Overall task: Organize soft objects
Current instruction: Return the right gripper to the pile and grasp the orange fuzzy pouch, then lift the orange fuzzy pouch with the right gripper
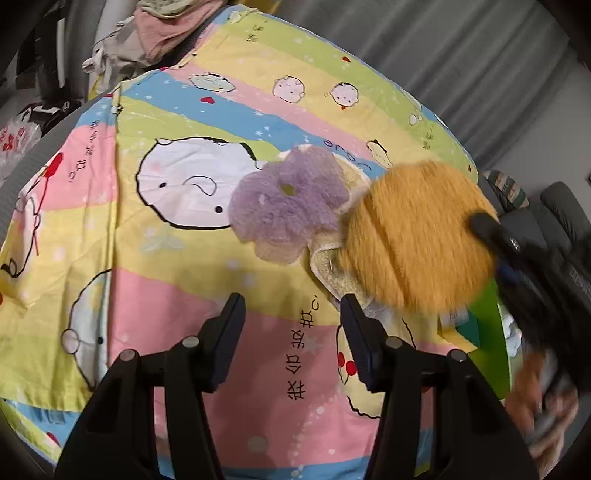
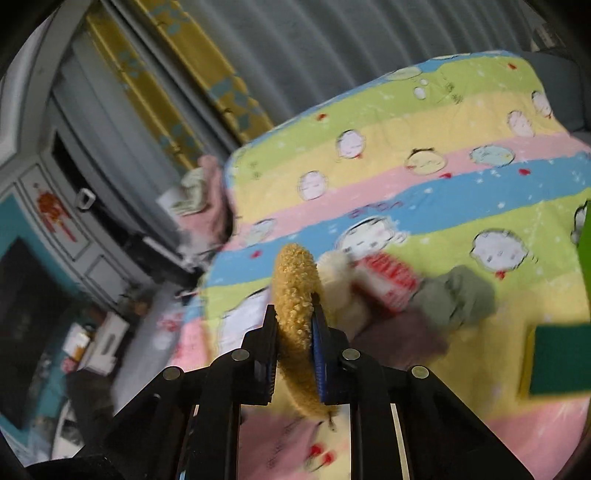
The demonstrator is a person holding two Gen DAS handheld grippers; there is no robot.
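Note:
A round orange fuzzy pad [image 1: 417,236] hangs above the cartoon-print quilt [image 1: 177,280], with my right gripper [image 1: 489,230] shut on its right rim. Seen edge-on in the right wrist view, the orange pad [image 2: 295,295] is pinched between the pads of the right gripper [image 2: 295,317]. A purple fluffy scrunchie [image 1: 288,206] lies on the quilt, resting partly on a beige plush piece [image 1: 332,269]. My left gripper [image 1: 291,306] hovers open just in front of them, nothing between its fingers.
On the quilt [image 2: 461,177] beyond the pad lie a white plush [image 2: 340,288], a red-and-white item [image 2: 391,284], a grey-green cloth [image 2: 458,295], a mauve cloth [image 2: 399,339] and a green sponge [image 2: 557,358]. Clothes [image 1: 166,33] are heaped at the far edge. A grey curtain [image 1: 461,55] hangs behind.

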